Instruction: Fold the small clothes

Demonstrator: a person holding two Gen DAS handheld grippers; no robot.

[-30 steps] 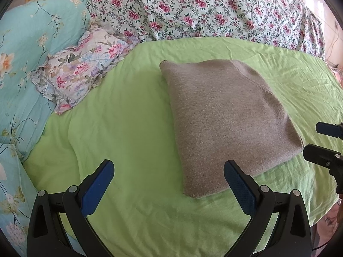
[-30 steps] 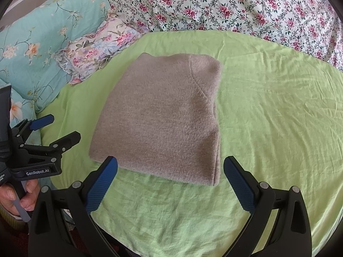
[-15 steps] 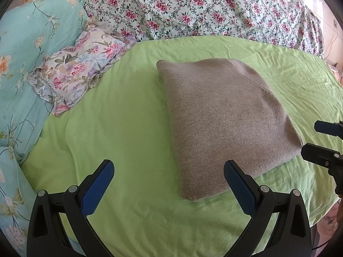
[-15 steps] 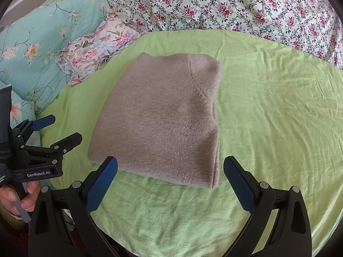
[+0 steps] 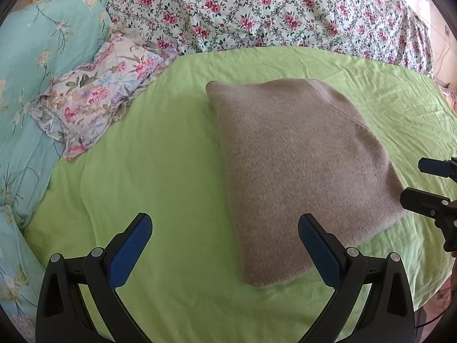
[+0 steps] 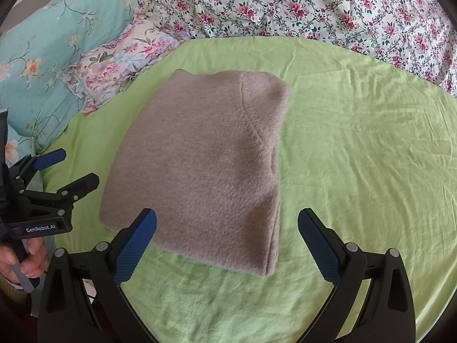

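A folded grey-brown knit garment (image 5: pixel 300 165) lies flat as a neat rectangle on the green sheet (image 5: pixel 160 177); it also shows in the right wrist view (image 6: pixel 200 165). My left gripper (image 5: pixel 225 243) is open and empty, held above the sheet at the garment's near left corner. My right gripper (image 6: pixel 227 243) is open and empty, above the garment's near edge. Each gripper shows in the other's view: the right one (image 5: pixel 425 183) at the garment's right side, the left one (image 6: pixel 60 171) at its left side.
A small floral pillow (image 5: pixel 97 97) lies left of the garment, beside a turquoise floral quilt (image 5: pixel 31 65). A white quilt with pink flowers (image 5: pixel 271 11) runs along the back. The green sheet extends to the right of the garment (image 6: pixel 357 148).
Both grippers have shifted slightly; the garment sits a little higher and lefter in the left view. Jaws stay open and the garment has not moved.
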